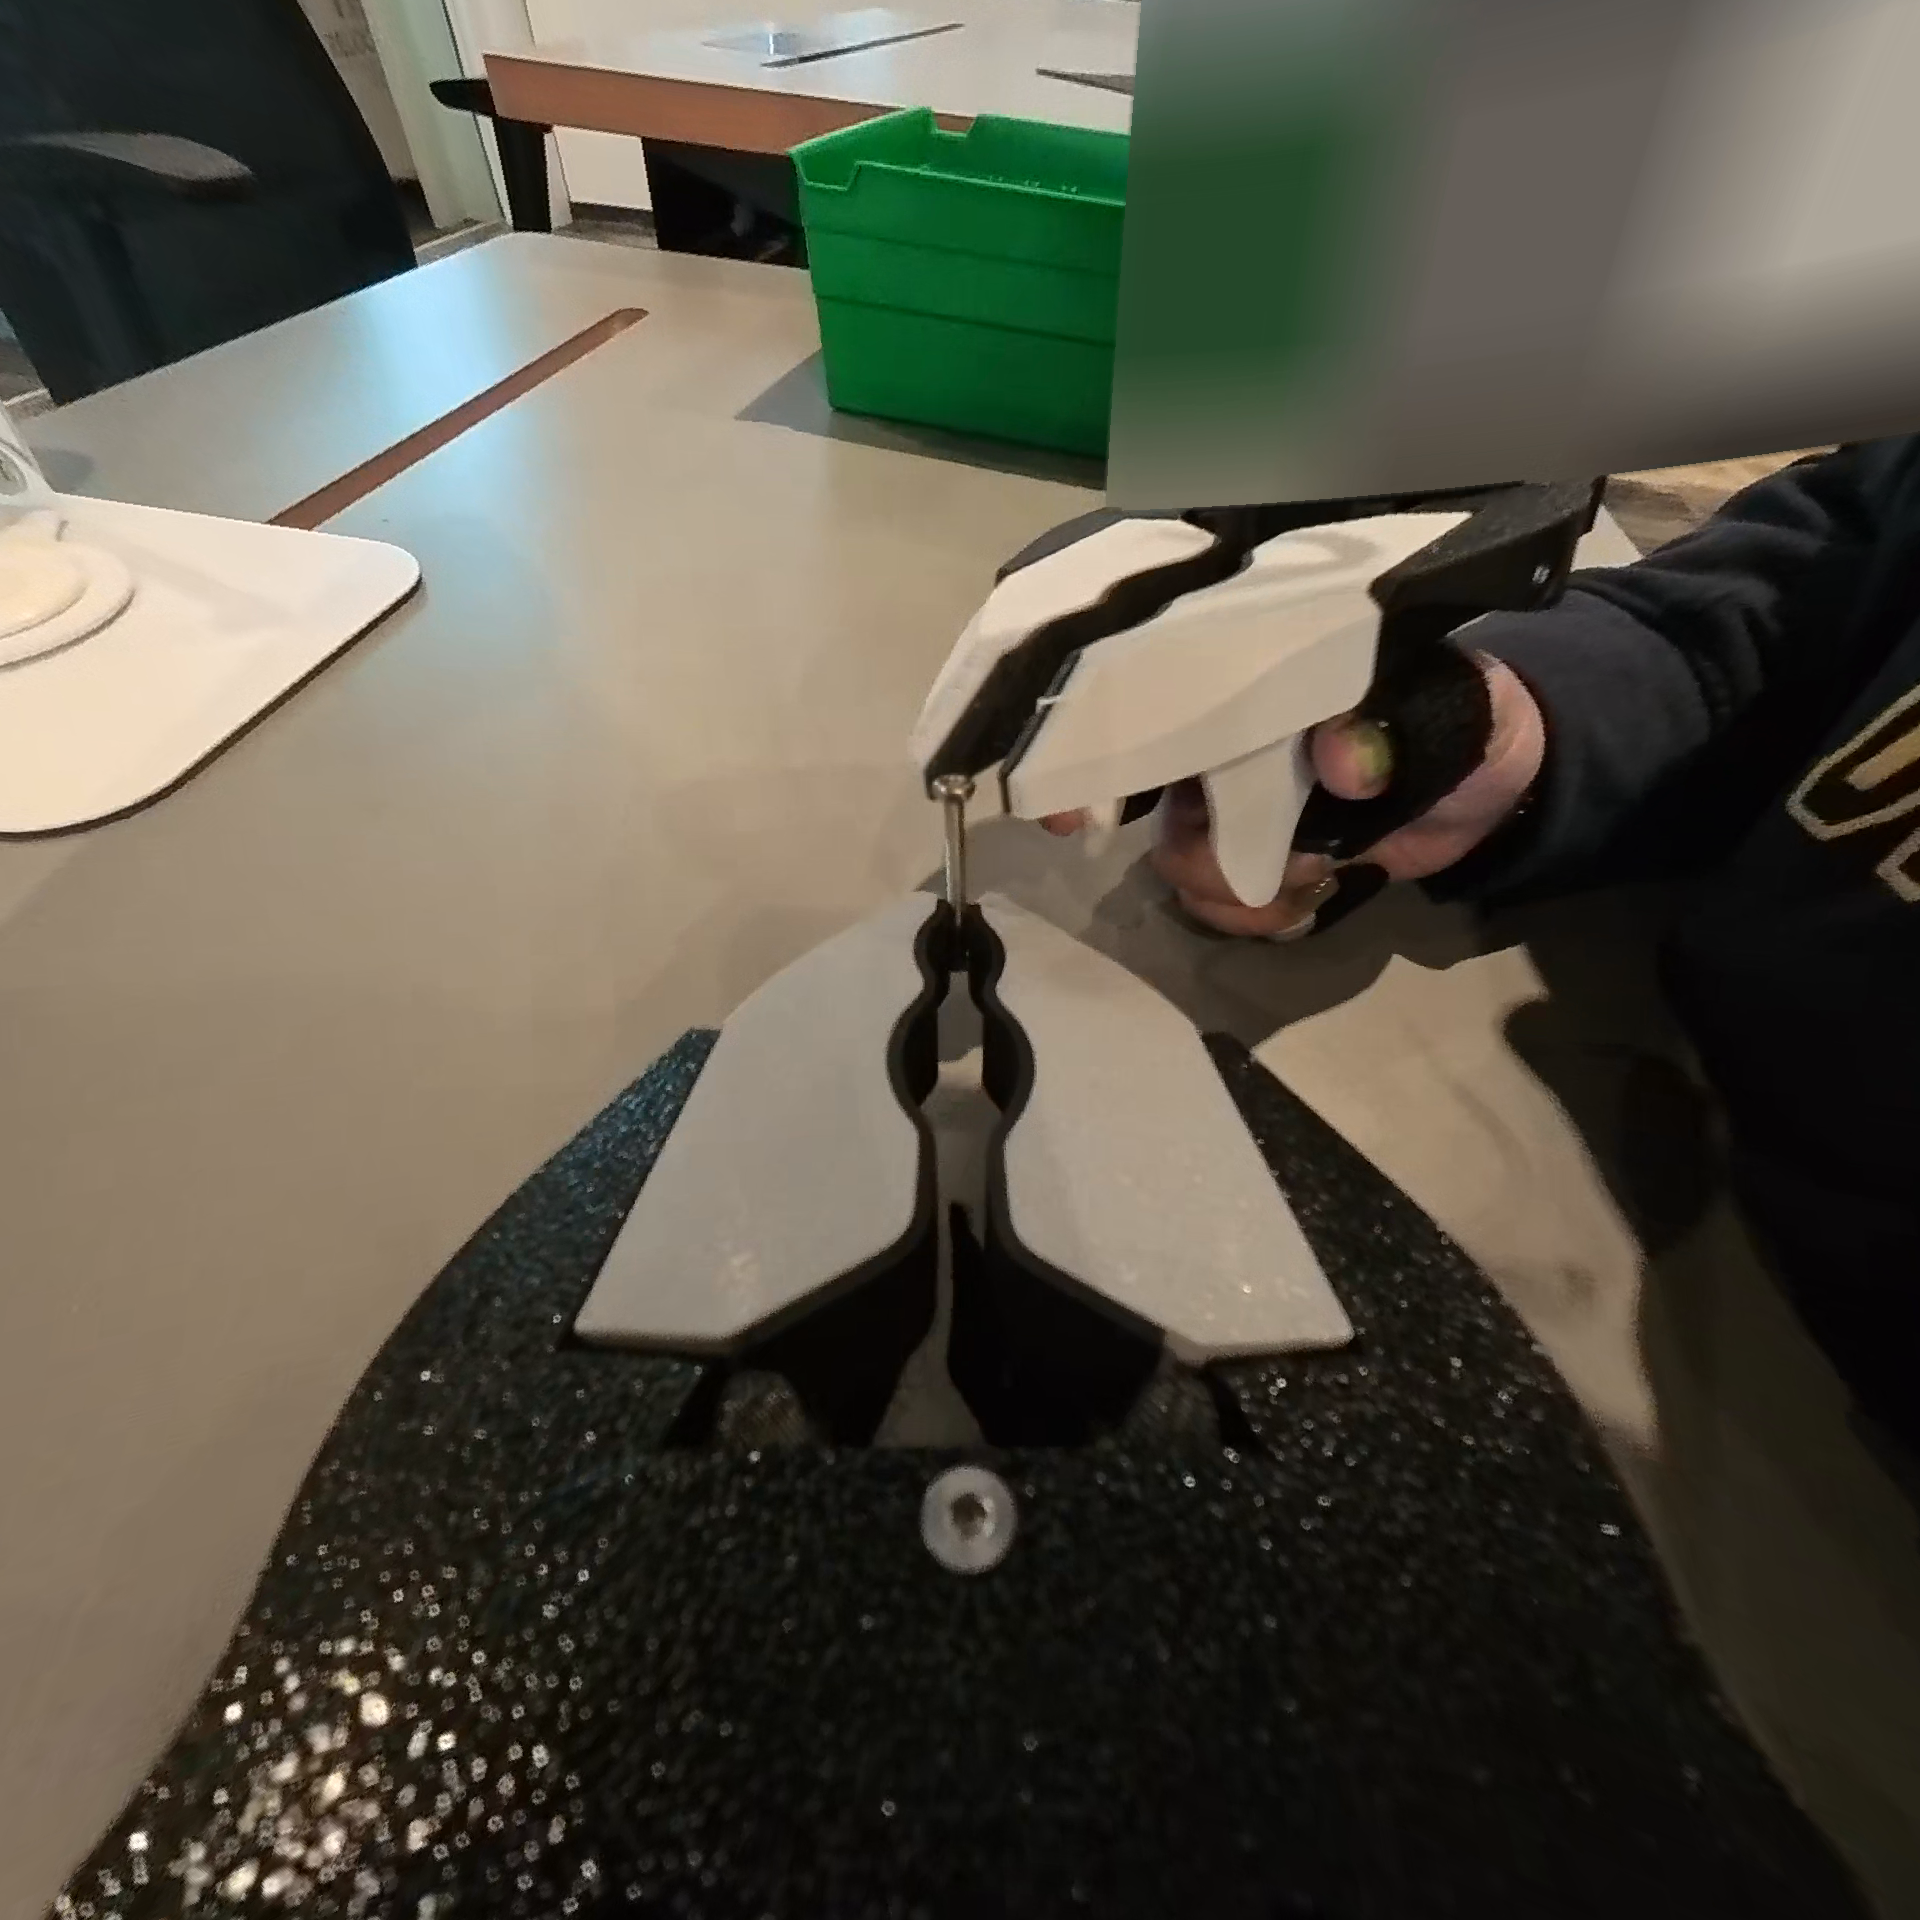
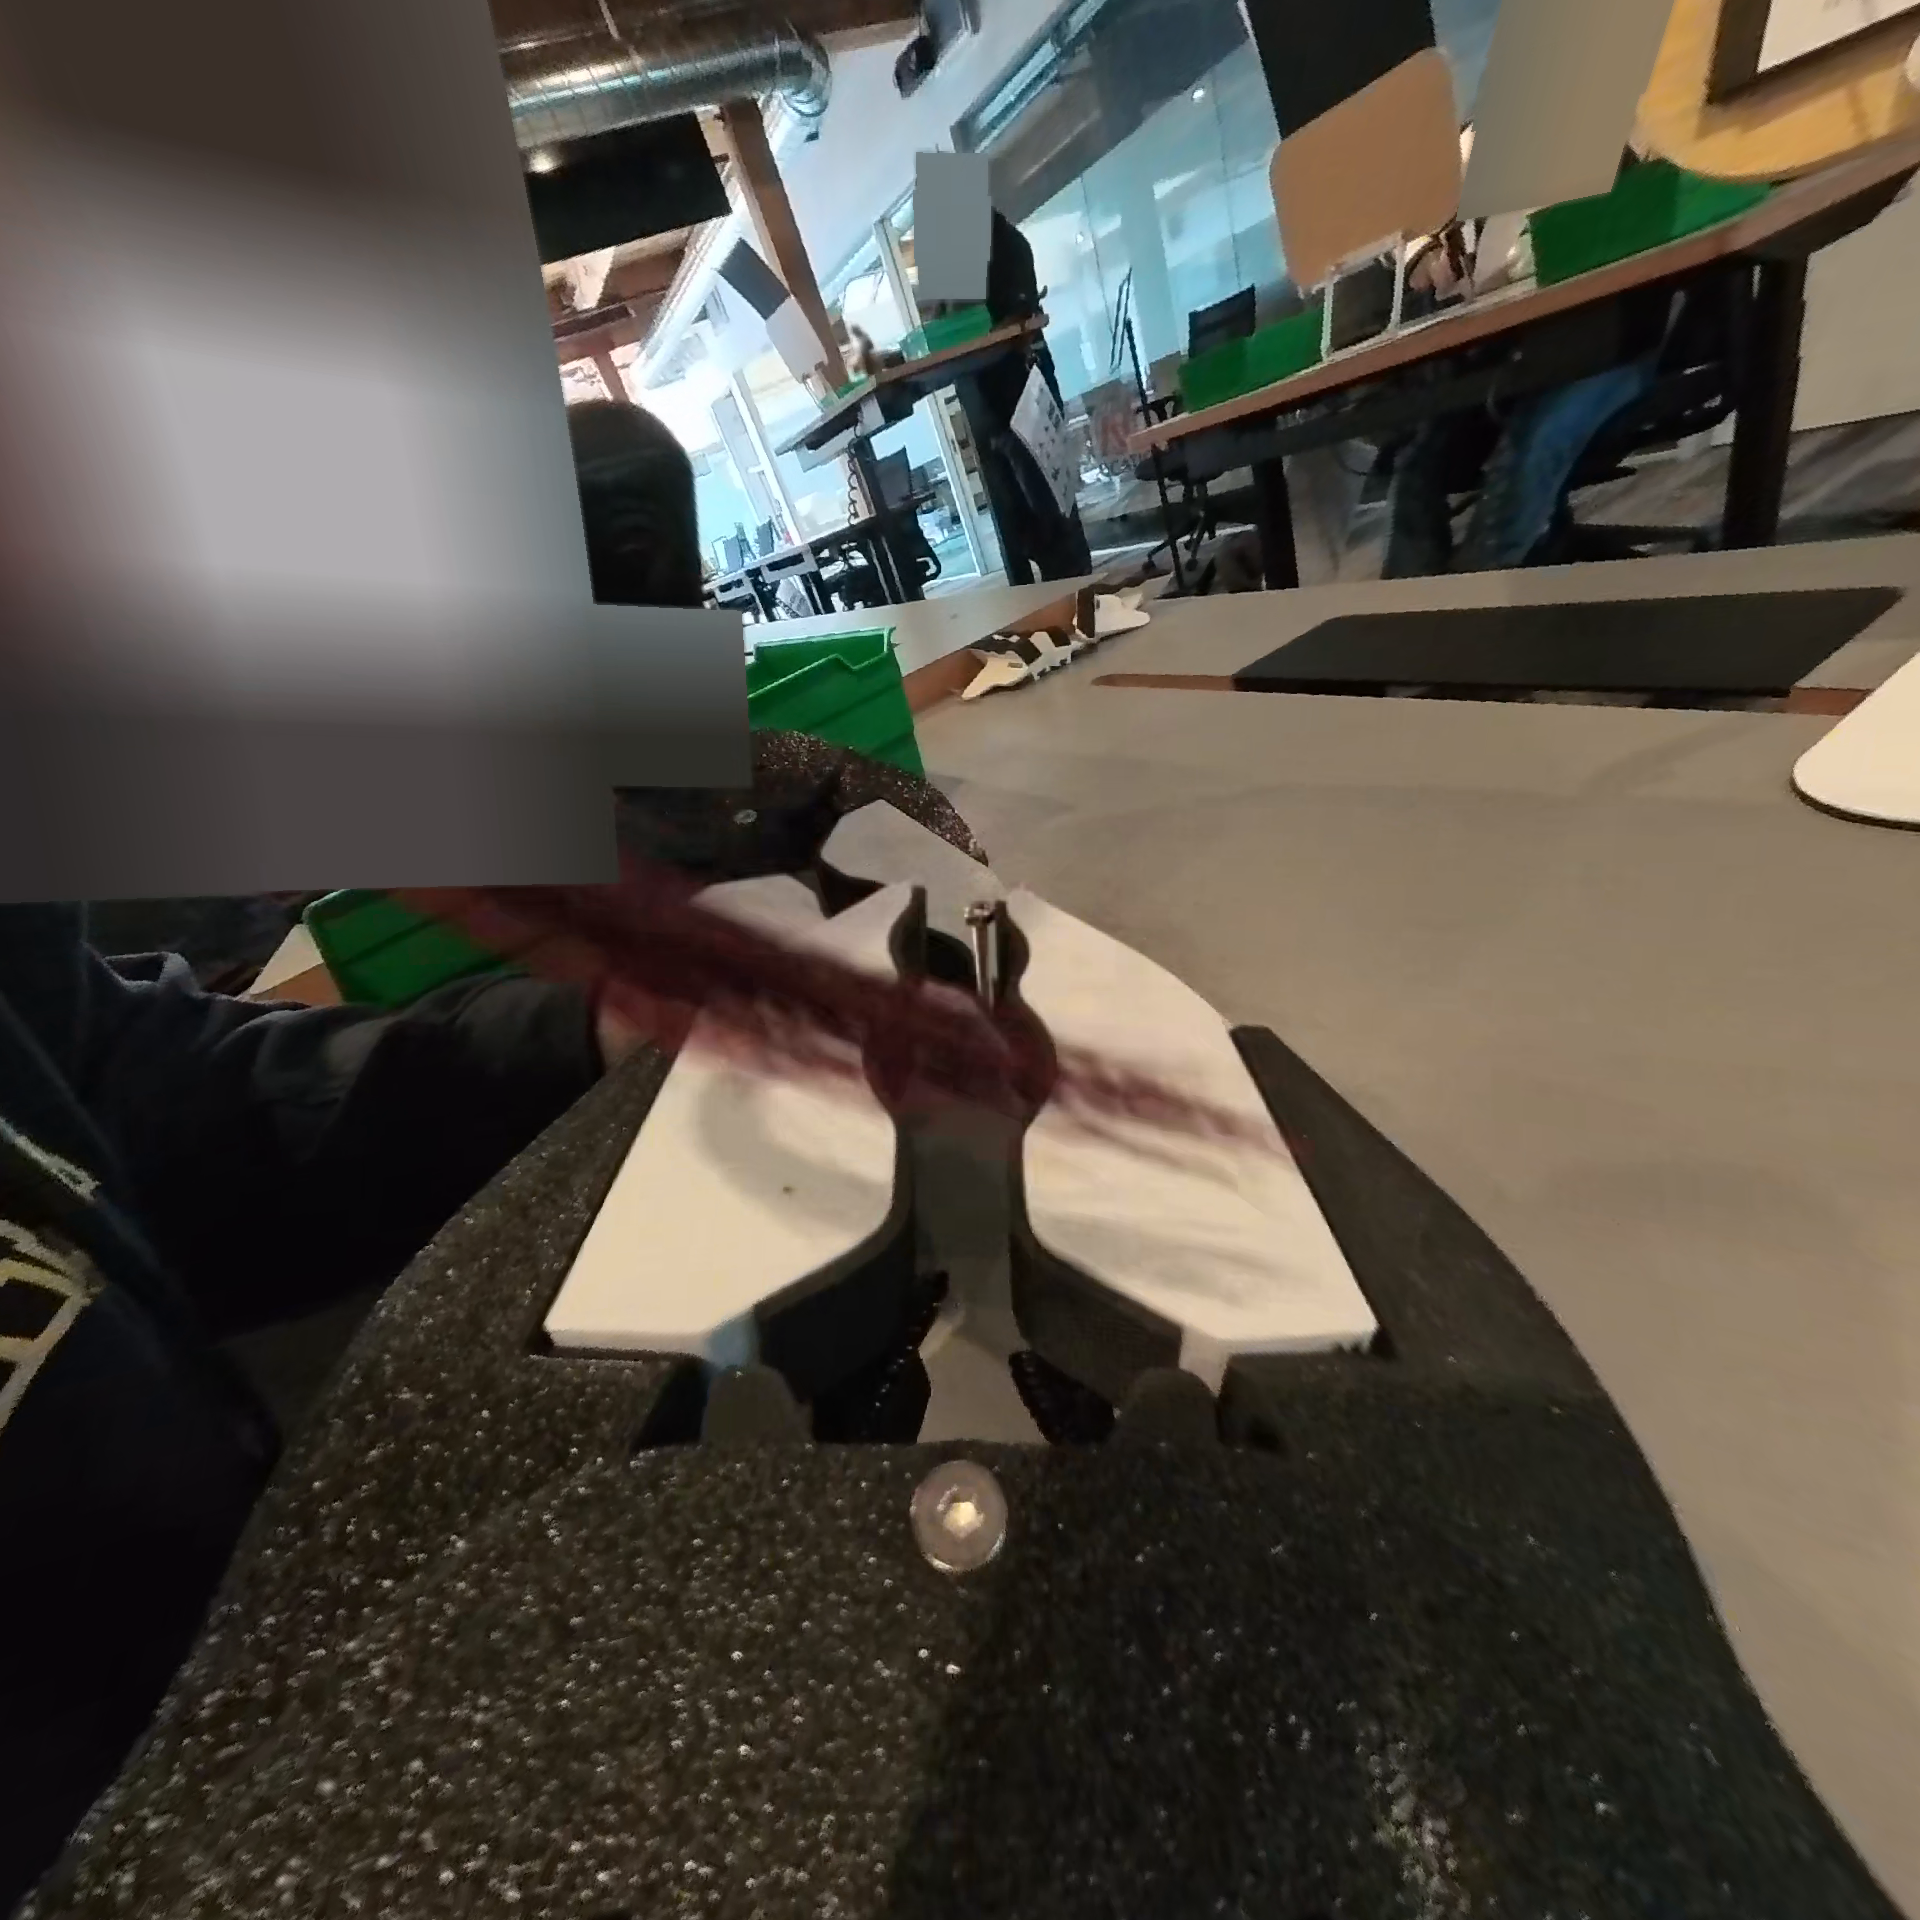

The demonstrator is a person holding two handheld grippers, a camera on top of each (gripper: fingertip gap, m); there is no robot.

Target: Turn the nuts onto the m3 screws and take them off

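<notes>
Thin silver M3 screw [image 1: 954, 864], shaft plain & shiny w/ a small round head, stands upright btwn both tools: left gripper [image 1: 958, 920] clamped on its lower end, right gripper [image 1: 961, 781] pinched shut on its head.

Silver screw [image 1: 954, 860] upright, pinched both ends.
</notes>
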